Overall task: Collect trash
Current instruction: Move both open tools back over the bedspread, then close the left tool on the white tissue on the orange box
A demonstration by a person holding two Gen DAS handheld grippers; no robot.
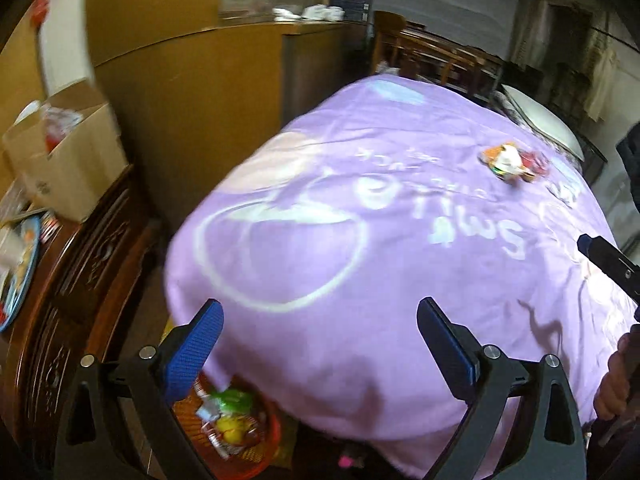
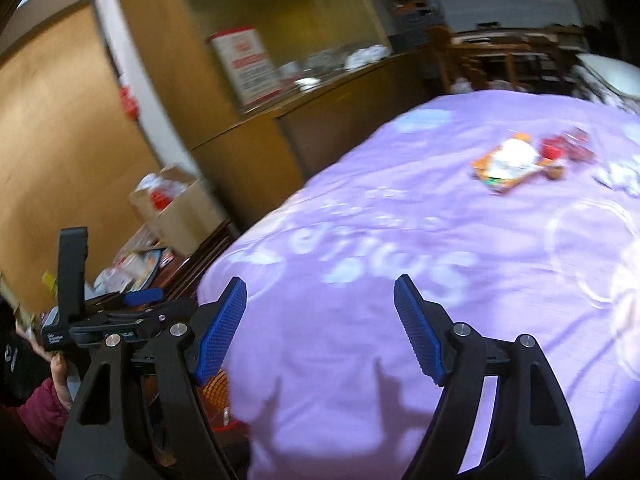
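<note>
A pile of trash lies far out on the purple blanket (image 1: 360, 280): an orange and white wrapper (image 2: 506, 162), red pieces (image 2: 560, 148) and crumpled white paper (image 2: 620, 176). In the left wrist view the same trash pile (image 1: 508, 160) sits at the upper right. My left gripper (image 1: 320, 324) hovers open over the blanket's near edge, holding nothing. My right gripper (image 2: 320, 308) is open and empty too, well short of the trash. A red-orange basket (image 1: 256, 452) holding wrappers sits on the floor under the left gripper.
A dark carved wooden cabinet (image 1: 80, 288) with a cardboard box (image 1: 68, 168) and clutter on it stands left of the bed. Wooden cupboards (image 2: 248, 152) line the wall behind. A person's hand (image 1: 616, 380) holds the right gripper's handle. A white pillow (image 1: 544, 116) lies at the bed's far end.
</note>
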